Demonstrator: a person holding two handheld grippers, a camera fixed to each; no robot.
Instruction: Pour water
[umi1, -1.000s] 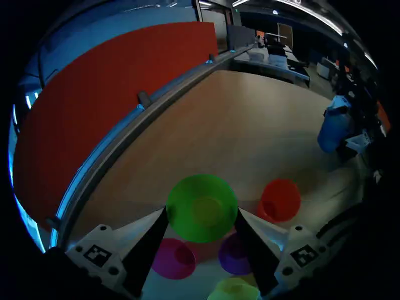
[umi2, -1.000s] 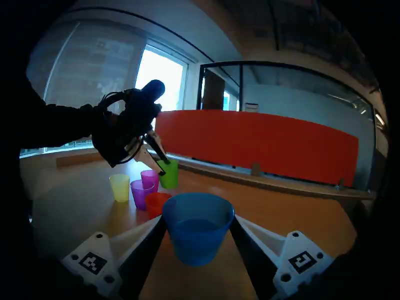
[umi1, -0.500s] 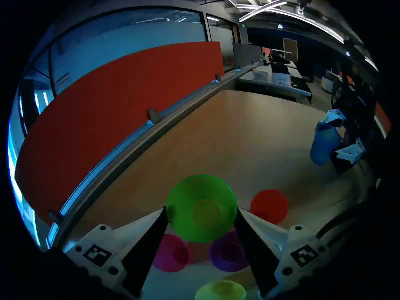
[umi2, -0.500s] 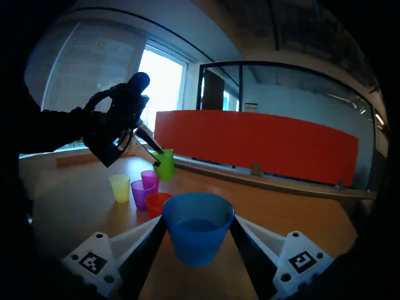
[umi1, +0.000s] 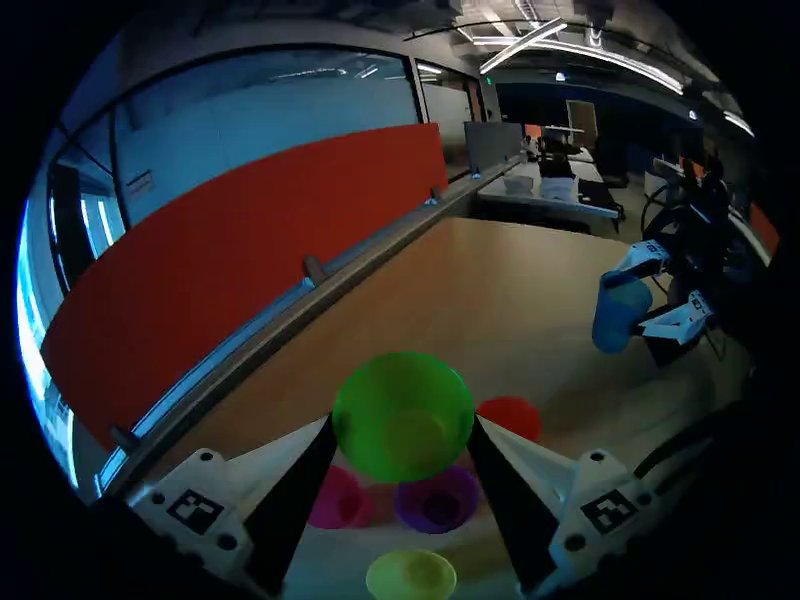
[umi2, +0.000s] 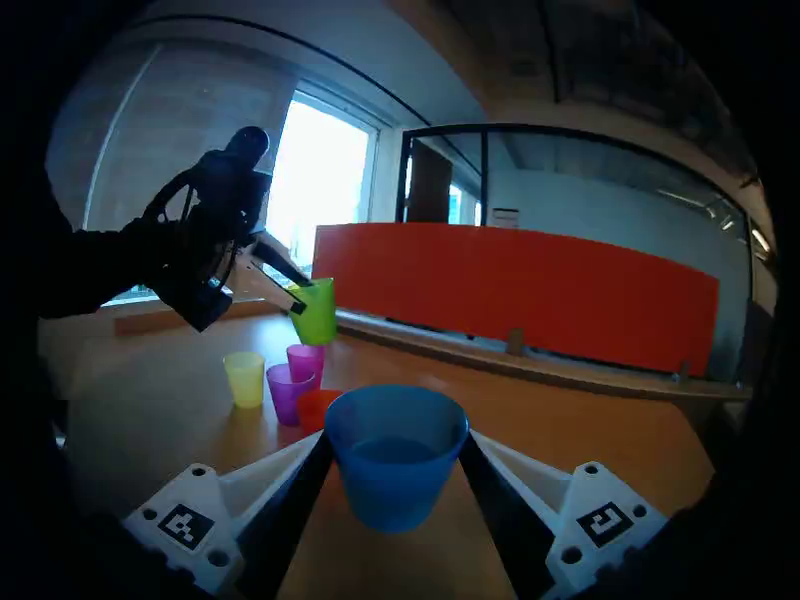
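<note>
**Inspector:** Left gripper view?

**Assessor:** The left gripper (umi1: 401, 422) has its jaws part-closed against both sides of the green cup (umi1: 403, 450). The cup looks empty and is held above the loose cups (umi1: 437, 500) on the counter (umi1: 480, 290).

**Inspector:** Right gripper view?

**Assessor:** The right gripper (umi2: 396, 445) has its jaws clamped on the blue cup (umi2: 396, 490), which is upright with water inside.

**Inspector:** Recommendation?

**Assessor:** In my judgement, bring the rims together, keep the green cup level and tip the blue cup slowly.

**Inspector:** Changes?

**Assessor:** The green cup is higher above the loose cups than a second ago. The blue cup is unmoved.
</note>
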